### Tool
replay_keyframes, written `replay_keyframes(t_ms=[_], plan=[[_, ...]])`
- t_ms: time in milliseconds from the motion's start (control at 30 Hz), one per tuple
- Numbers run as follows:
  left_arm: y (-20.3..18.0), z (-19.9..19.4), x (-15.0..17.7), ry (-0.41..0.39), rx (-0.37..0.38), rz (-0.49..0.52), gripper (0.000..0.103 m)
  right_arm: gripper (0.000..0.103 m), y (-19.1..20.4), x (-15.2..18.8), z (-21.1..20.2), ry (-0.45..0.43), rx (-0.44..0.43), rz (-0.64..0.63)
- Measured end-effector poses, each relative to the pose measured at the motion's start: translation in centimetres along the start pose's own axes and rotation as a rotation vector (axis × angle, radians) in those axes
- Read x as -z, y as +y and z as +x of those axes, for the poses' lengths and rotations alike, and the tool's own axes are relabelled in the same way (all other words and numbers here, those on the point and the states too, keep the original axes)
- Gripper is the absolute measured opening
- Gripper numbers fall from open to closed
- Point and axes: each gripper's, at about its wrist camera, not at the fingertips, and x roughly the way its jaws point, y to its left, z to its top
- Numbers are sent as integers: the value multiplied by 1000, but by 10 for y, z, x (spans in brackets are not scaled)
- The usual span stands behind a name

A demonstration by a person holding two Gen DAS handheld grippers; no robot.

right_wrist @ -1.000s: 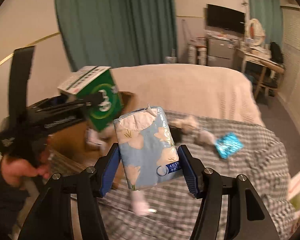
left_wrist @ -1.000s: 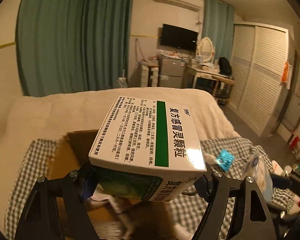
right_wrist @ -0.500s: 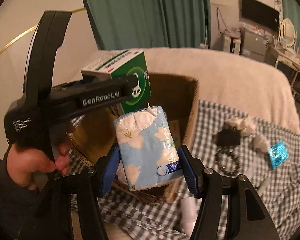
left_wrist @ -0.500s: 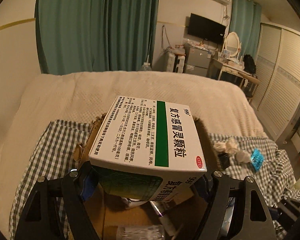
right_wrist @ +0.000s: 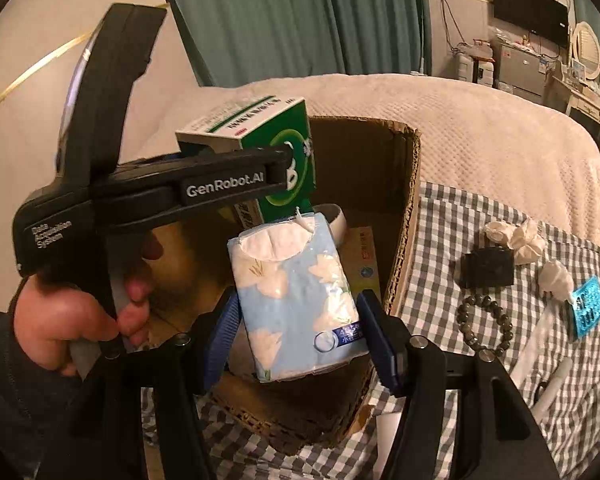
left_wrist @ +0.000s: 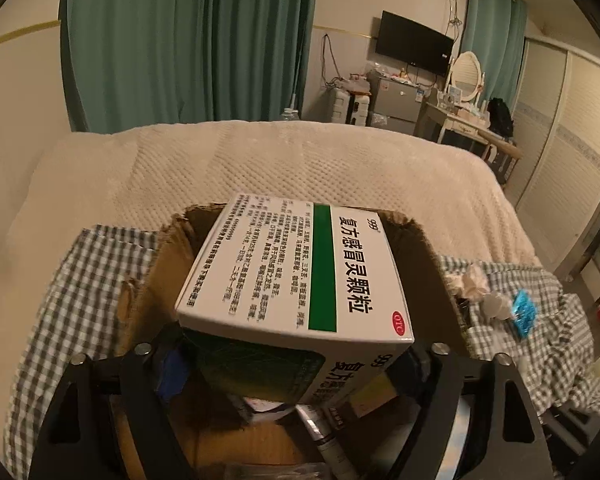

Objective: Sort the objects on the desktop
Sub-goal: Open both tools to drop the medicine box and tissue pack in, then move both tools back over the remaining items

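Medicine box [left_wrist: 296,280] over the open cardboard box [right_wrist: 404,216] near the left edge of the checked cloth [right_wrist: 480,220], between the left gripper [left_wrist: 292,364] jaws, now opening, pads seemingly just clear of it. Stiff, light carton, best pinched across its 2 flat sides. Tissue pack [right_wrist: 296,300] clamped in the right gripper [right_wrist: 300,336] above the carton's near rim: soft, squashy, slippery wrap, better taken mid-body.

a bed [left_wrist: 300,160] is carrying a checked cloth [right_wrist: 460,240]; a cardboard box [right_wrist: 404,208], beads [right_wrist: 486,322], crumpled tissues [right_wrist: 516,236] and perhaps a blue packet [right_wrist: 588,306] are lying on it.
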Motion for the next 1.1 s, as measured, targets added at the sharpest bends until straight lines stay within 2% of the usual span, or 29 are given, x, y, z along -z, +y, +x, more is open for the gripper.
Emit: replay_keyframes(t_ms=[33, 67, 133, 367, 533, 800, 933, 1100], plan=[[0, -1, 0, -2, 0, -7, 100, 64, -2, 0, 0, -2, -20, 8], [-2, -4, 0, -13, -5, -18, 103, 74, -5, 1, -2, -10, -49, 20], [-4, -10, -2, -28, -4, -24, 103, 81, -10, 3, -7, -36, -75, 37], [-25, -33, -11, -46, -4, 5, 103, 81, -23, 11, -48, -104, -2, 15], [-54, -56, -12, -70, 23, 34, 103, 81, -43, 18, -94, -149, 98, -7], [-121, -88, -8, -89, 84, 103, 103, 81, -95, 44, -165, -201, 197, 116], [-159, -86, 2, -72, 115, 136, 103, 81, -124, 58, -196, -220, 257, 160], [-198, -65, 24, -18, 143, 140, 103, 81, -157, 75, -217, -225, 300, 203]])
